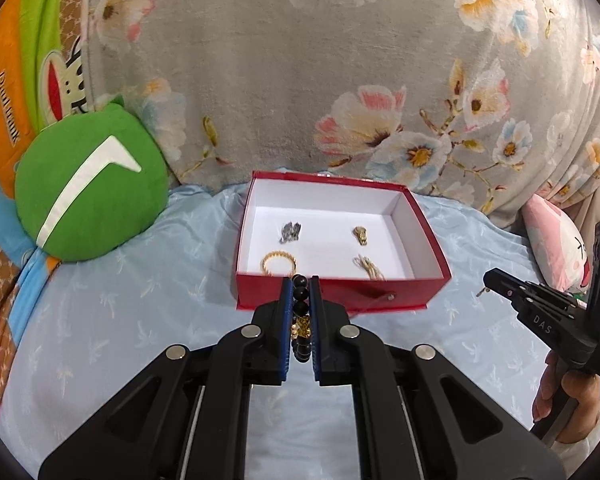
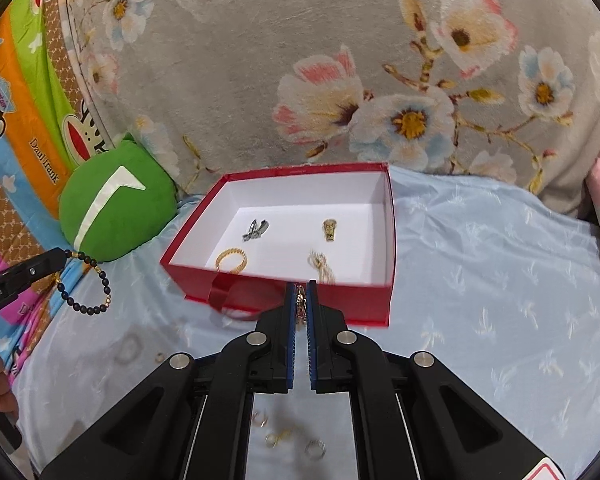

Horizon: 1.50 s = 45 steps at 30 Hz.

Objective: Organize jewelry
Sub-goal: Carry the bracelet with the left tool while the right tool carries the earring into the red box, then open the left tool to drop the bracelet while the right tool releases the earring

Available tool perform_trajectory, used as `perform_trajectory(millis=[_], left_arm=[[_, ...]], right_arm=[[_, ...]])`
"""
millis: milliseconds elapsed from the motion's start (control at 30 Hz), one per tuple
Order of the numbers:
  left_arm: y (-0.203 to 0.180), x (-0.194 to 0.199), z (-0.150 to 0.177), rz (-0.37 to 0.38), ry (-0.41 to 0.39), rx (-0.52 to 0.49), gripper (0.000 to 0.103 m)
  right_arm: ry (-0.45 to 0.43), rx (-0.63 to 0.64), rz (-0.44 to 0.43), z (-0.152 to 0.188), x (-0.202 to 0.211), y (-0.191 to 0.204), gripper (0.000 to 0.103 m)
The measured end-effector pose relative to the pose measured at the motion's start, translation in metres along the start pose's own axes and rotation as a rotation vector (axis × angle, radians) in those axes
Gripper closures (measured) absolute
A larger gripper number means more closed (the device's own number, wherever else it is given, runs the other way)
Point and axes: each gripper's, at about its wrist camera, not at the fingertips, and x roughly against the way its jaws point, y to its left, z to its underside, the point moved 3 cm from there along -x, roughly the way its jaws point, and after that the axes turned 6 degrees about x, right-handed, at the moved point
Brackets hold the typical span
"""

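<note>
An open red box (image 1: pixel 420 216) with a white inside sits on the light blue sheet; it also shows in the right wrist view (image 2: pixel 392 240). Inside lie a silver piece (image 1: pixel 290 232), a gold ring (image 1: pixel 360 235), a gold bracelet (image 1: pixel 278 263) and a gold chain (image 1: pixel 367 267). My left gripper (image 1: pixel 301 284) is shut on a black bead bracelet (image 1: pixel 301 320) just before the box's front wall; the bracelet hangs from it in the right wrist view (image 2: pixel 86 284). My right gripper (image 2: pixel 300 292) is shut on a small gold ring (image 2: pixel 300 304) at the box's front wall.
A green round cushion (image 1: pixel 88 188) lies left of the box. A grey floral blanket (image 1: pixel 340 60) rises behind it. A pink pillow (image 1: pixel 556 240) is at the right. Several loose rings (image 2: pixel 296 440) lie on the sheet under my right gripper.
</note>
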Motion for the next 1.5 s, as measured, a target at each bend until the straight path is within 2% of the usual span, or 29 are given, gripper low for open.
perform_trajectory(millis=[200,367,600,833,1033,1100,1200,1267,1367,1400,1433,1500], left_arm=[[-0.008,-0.05,-0.044,0.005,-0.008,-0.031,0.096],[-0.019,-0.108,-0.082,0.005,-0.002,-0.061,0.096],[-0.027,-0.193,-0.117,-0.001,0.022,-0.076,0.096],[-0.023,-0.266,-0.119,-0.021,0.09,-0.067,0.096],[-0.017,-0.296,-0.115,-0.053,0.12,-0.059,0.096],[-0.014,-0.303,-0.114,-0.058,0.13,-0.056,0.096],[-0.013,-0.312,-0.112,-0.068,0.143,-0.063,0.096],[-0.013,-0.316,-0.11,-0.07,0.149,-0.066,0.095],[-0.012,-0.322,-0.107,-0.092,0.144,-0.068,0.094],[-0.011,-0.323,-0.107,-0.099,0.147,-0.067,0.087],[-0.01,-0.325,-0.106,-0.102,0.156,-0.062,0.075],[-0.008,-0.324,-0.107,-0.093,0.146,-0.051,0.068]], right_arm=[[0.016,-0.021,-0.033,-0.047,-0.049,-0.013,0.099],[0.047,-0.046,-0.048,-0.082,-0.102,-0.024,0.099],[0.099,-0.044,-0.011,-0.11,-0.178,-0.038,0.099],[0.169,-0.066,0.005,-0.111,-0.235,-0.053,0.099],[0.212,-0.06,0.024,-0.105,-0.263,-0.058,0.099],[0.227,-0.089,-0.004,-0.104,-0.268,-0.06,0.099],[0.229,-0.056,0.042,-0.104,-0.272,-0.061,0.099],[0.258,-0.06,0.024,-0.101,-0.279,-0.061,0.099],[0.251,-0.048,0.038,-0.1,-0.281,-0.06,0.098],[0.24,-0.041,0.045,-0.101,-0.279,-0.058,0.097],[0.238,-0.035,0.05,-0.1,-0.28,-0.057,0.095],[0.232,-0.03,0.052,-0.101,-0.279,-0.056,0.089]])
